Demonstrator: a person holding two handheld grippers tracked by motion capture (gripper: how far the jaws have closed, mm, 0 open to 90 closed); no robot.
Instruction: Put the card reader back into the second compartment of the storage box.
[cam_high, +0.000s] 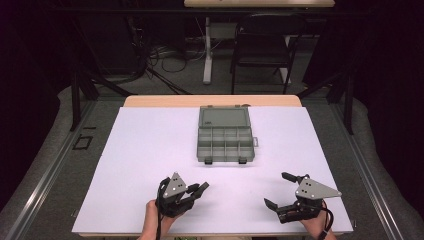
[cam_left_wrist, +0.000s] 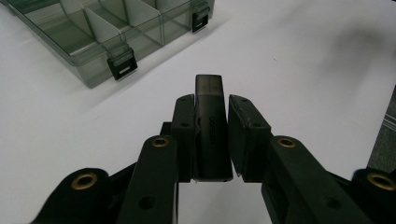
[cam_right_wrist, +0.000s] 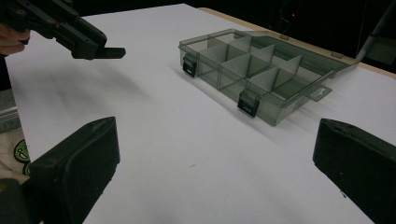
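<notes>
White tabletop (cam_high: 150, 165): left tongs (cam_left_wrist: 210, 116) clamp a slim, dark, translucent block (cam_left_wrist: 210, 126).

Bright evenly lit table (cam_high: 150, 150), dark surroundings, soft shadows

- Two tools: left tool (cam_high: 202, 188), right tool (cam_high: 278, 189).
- One small dark block (cam_left_wrist: 211, 126), clamped between the left tool's jaws.
- One grey compartment box (cam_high: 225, 144), lid open.
- Two black latches on the box front, first latch (cam_left_wrist: 122, 64), second latch (cam_left_wrist: 201, 17).
- One counter (cam_high: 150, 160) under a white sheet.
- One black chair (cam_high: 262, 45) beyond the counter.
</notes>
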